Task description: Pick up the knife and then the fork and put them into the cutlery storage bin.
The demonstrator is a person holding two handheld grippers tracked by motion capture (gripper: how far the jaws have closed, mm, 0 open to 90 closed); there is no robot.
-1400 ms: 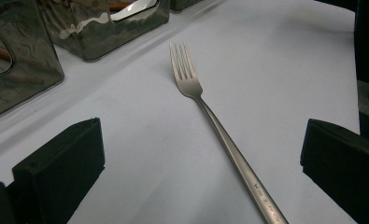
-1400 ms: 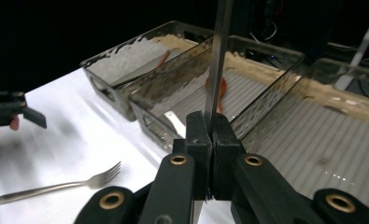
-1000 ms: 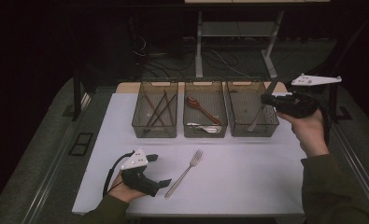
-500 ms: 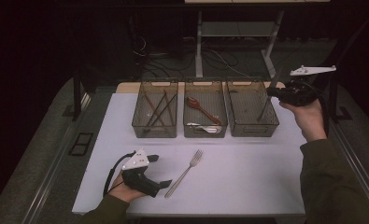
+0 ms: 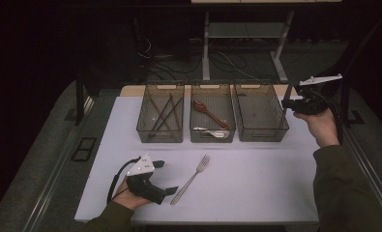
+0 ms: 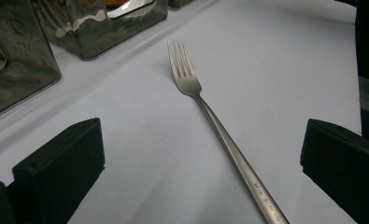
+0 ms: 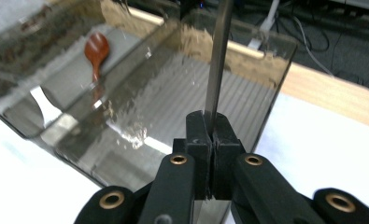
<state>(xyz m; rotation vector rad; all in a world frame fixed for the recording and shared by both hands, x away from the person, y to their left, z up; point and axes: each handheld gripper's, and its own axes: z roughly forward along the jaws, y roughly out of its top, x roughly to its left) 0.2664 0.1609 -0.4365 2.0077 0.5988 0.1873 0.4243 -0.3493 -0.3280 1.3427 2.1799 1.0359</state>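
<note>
A steel fork lies on the white table, tines toward the bins. My left gripper rests on the table with its jaws open on either side of the fork's handle, not touching it. My right gripper hovers by the far right corner of the right bin. It is shut on a flat metal utensil handle that sticks up out of the pads. The utensil's working end is hidden.
Three clear bins stand in a row at the back. The left bin holds dark chopsticks, and the middle bin holds a red spoon and a white one. A wooden edge runs behind the bins.
My right gripper has drawn back from over the right bin's edge a little to the right, still shut on the metal handle. The left hand and the fork have stayed put.
</note>
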